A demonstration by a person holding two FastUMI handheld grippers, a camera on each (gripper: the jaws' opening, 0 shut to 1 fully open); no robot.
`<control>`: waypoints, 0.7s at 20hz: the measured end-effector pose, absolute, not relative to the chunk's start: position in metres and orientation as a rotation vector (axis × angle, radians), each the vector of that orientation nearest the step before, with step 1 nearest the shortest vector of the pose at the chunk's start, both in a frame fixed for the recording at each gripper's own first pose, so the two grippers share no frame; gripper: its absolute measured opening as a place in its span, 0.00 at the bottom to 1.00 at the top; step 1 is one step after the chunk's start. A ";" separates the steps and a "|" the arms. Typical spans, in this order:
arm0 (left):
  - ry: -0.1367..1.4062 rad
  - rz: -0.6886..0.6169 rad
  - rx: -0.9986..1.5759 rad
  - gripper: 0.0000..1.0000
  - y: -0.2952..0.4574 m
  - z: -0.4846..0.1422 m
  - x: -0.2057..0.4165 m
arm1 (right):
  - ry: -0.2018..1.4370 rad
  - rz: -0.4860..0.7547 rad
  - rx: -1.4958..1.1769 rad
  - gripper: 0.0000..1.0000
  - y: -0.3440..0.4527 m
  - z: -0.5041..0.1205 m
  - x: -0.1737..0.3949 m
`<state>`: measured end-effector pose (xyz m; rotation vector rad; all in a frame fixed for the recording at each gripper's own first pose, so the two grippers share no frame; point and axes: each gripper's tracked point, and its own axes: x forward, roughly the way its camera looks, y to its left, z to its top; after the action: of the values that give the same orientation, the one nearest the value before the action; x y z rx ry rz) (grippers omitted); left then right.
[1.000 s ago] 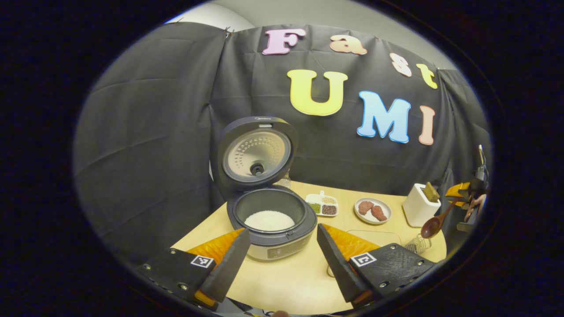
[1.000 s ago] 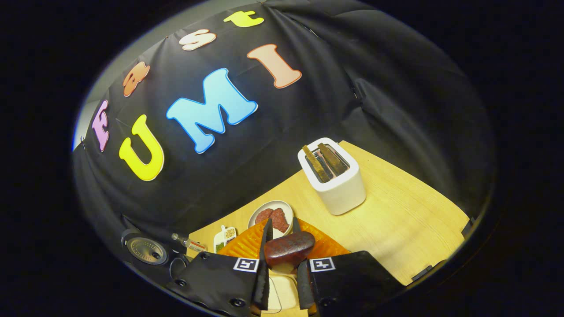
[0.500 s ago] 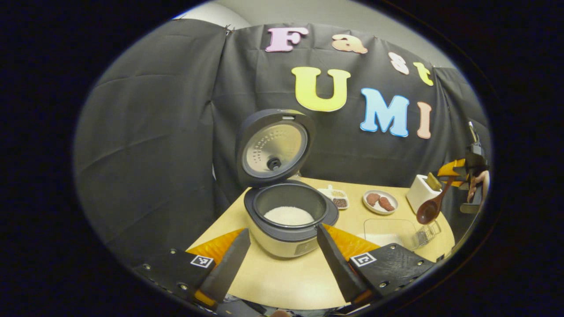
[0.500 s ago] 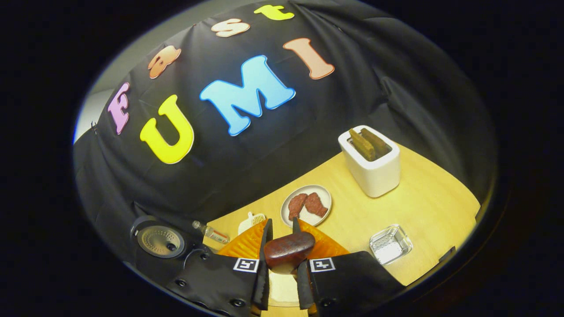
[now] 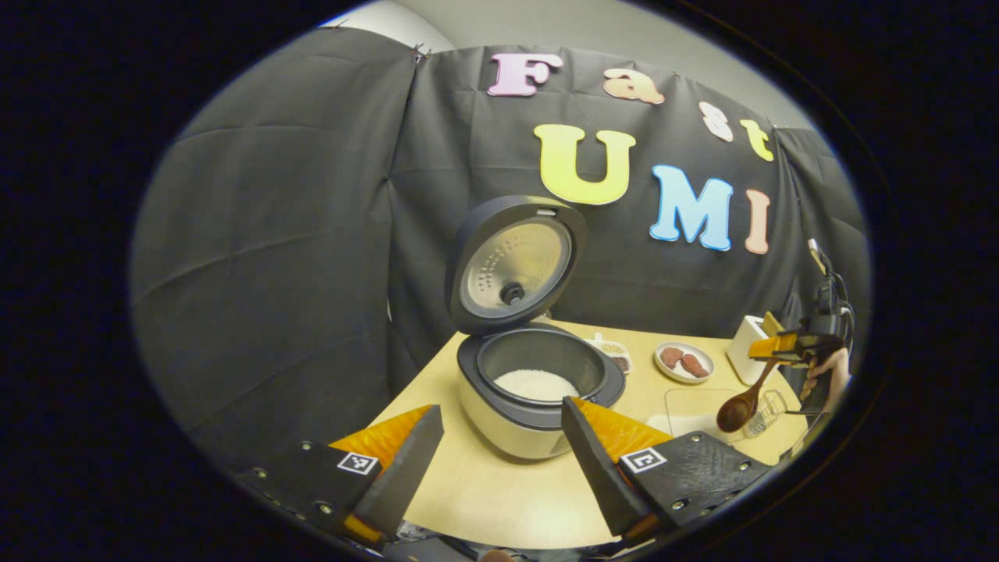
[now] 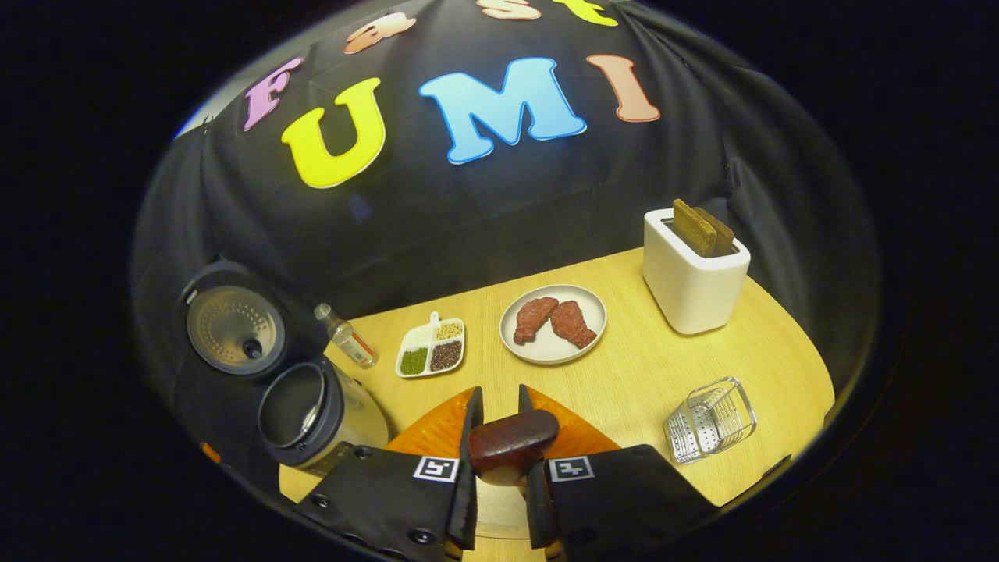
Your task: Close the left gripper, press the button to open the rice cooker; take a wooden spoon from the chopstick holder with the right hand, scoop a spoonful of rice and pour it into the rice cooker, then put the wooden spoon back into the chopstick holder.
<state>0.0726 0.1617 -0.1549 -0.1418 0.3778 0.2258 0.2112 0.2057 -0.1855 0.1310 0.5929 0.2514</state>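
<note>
The rice cooker (image 5: 538, 406) stands with its lid (image 5: 515, 265) raised and white rice (image 5: 537, 384) in the pot. My left gripper (image 5: 499, 460) is open in front of the cooker, holding nothing. At the far right my right gripper (image 5: 788, 347) holds the wooden spoon (image 5: 737, 410) bowl-down over a clear container (image 5: 691, 406), beside the wire chopstick holder (image 5: 769, 402). In the right gripper view my right gripper (image 6: 498, 398) is shut on the wooden spoon (image 6: 511, 445). The chopstick holder (image 6: 710, 417) lies to its right and the open rice cooker (image 6: 300, 406) to its left.
On the wooden table (image 6: 624, 375) stand a white toaster (image 6: 695, 273) holding toast, a plate with two pieces of meat (image 6: 554, 324), a three-part dish of grains (image 6: 429, 347) and a small bottle (image 6: 347, 337). Black cloth walls close the back and sides.
My right gripper has tilted downward and turned left with the spoon, bringing the cooker and chopstick holder into its view. The spoon has dropped toward the clear container. My left gripper drifted left, still open.
</note>
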 end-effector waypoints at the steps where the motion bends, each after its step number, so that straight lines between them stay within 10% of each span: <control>1: 0.381 0.230 -0.147 0.96 0.166 -0.158 0.071 | 0.598 0.255 0.107 0.28 0.209 -0.195 0.209; 14: 0.388 0.280 -0.192 0.96 0.197 -0.178 0.049 | 0.752 0.224 0.272 0.28 0.246 -0.251 0.191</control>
<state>0.0487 0.1968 -0.1775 -0.1916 0.3884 0.2801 0.1906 0.2464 -0.2511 0.2724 0.7516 0.2245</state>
